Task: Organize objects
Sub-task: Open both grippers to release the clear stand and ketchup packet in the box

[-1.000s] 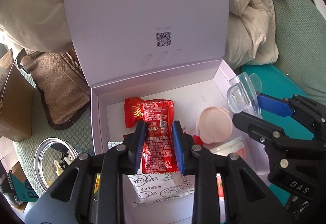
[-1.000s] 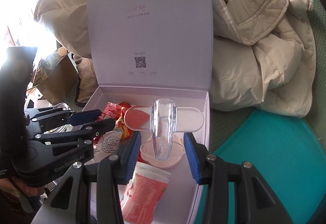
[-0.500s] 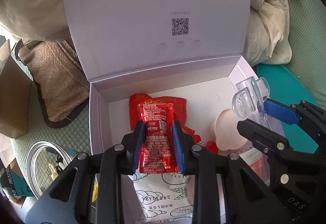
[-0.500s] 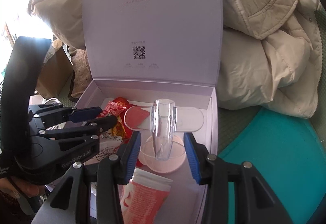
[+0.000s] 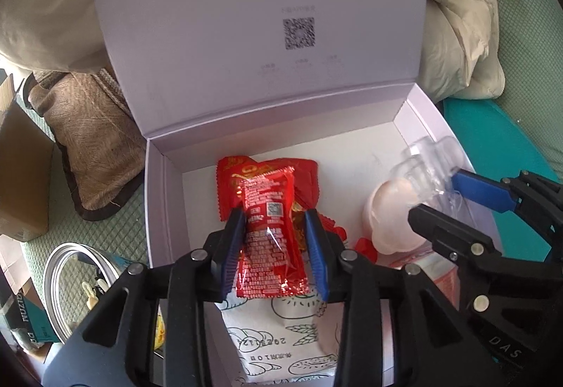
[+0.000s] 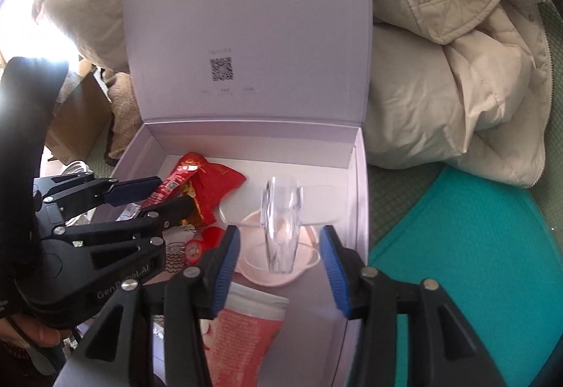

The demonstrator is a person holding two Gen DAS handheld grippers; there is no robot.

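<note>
A lilac box (image 5: 155, 193) (image 6: 359, 193) stands with its lid upright. My left gripper (image 5: 274, 212) (image 6: 174, 191) hangs over the box's left half. Its jaws are opening, and a red ketchup packet (image 5: 271, 239) lies loose between the pads on a larger red packet (image 5: 306, 172). My right gripper (image 6: 278, 228) (image 5: 436, 193) is over the right half, jaws opening too. A clear plastic piece (image 6: 281, 232) (image 5: 425, 161), blurred, stands between its pads with gaps on both sides, over a pink bowl (image 6: 253, 267) (image 5: 387, 211).
A white printed sachet (image 5: 281, 344) and a pink pouch (image 6: 246, 327) lie at the box's front. A beige jacket (image 6: 457, 70) is piled to the right, beside a teal mat (image 6: 457, 263). Left of the box are a brown bag (image 5: 91, 140), a cardboard box (image 5: 21, 175) and a metal tin (image 5: 70, 274).
Both pairs of jaws have widened. The ketchup packet has come free of the left pads, and the clear piece has left the right pads and sunk toward the pink bowl.
</note>
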